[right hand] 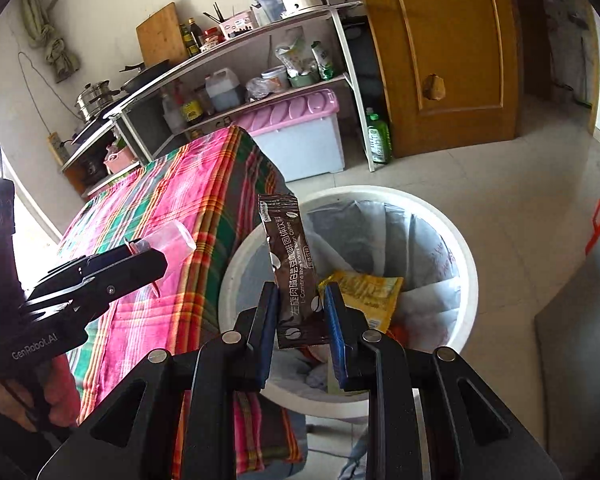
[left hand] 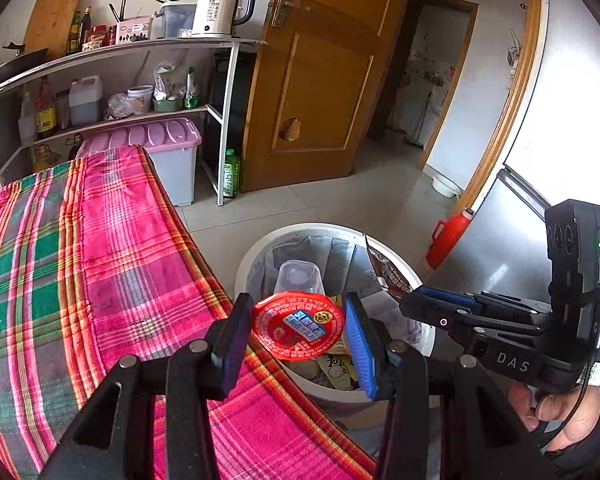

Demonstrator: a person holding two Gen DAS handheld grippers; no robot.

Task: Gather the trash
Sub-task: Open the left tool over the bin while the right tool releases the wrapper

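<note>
Kitchen corner, plaid-covered table beside white bin already holding wrappers. Left gripper clamps a red-lidded plastic cup, right gripper pinches a brown coffee sachet — both over the bin, drop still pending; table looks cleared.

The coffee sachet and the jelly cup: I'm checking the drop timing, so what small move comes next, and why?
Probably open both grippers. The right gripper holds the coffee sachet over the bin, and the left gripper holds the jelly cup at its rim.

Red-lidded cup, brown sachet (white lettering), pink-green plaid cloth
</note>
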